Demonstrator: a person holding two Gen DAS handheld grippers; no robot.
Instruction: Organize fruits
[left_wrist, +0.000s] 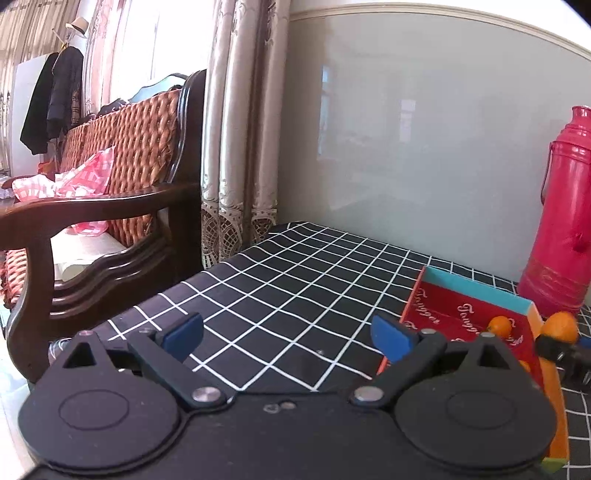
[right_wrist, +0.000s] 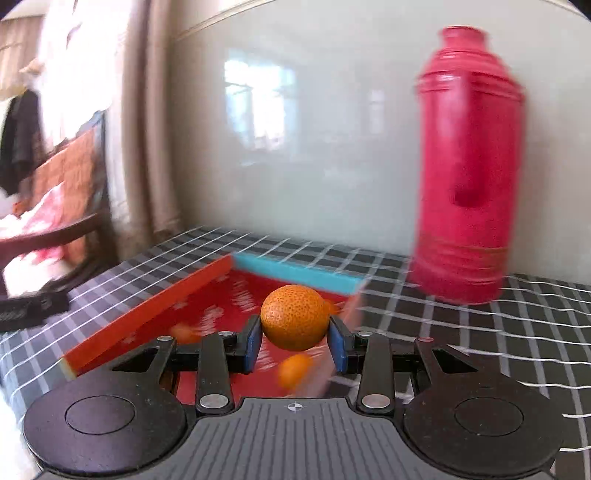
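The jaws of the right gripper (right_wrist: 295, 341) are closed on a small orange (right_wrist: 294, 317), which is pinched at its widest part between the two blue pads (right_wrist: 254, 345), one on each side; the fruit is carried above the red tray (right_wrist: 147, 314). The jaws of the left gripper (left_wrist: 286, 336) are spread wide with nothing between them, and are held low over the black checked cloth of the table (left_wrist: 280, 266), just left of the tray.

Under the held orange, more small oranges (right_wrist: 293, 371) are seen lying on the tray's red floor, though blur prevents a count. In the left wrist view one of them (left_wrist: 498, 325) is seen resting near the tray's right wall. Beyond the tray's turquoise far wall (right_wrist: 295, 275), a tall red thermos flask (right_wrist: 469, 166) is seen standing upright on the table near the pale wall.

The step in hand is judged to be the carrying of the orange to its place in the tray. It is done well if the fruit is lowered over a bare patch of the floor, clear of the fruits already there and of the tray's walls, and if the grip is released only once the fruit is close to the floor, since a round fruit is likely to roll. The thermos flask is best given a wide berth.
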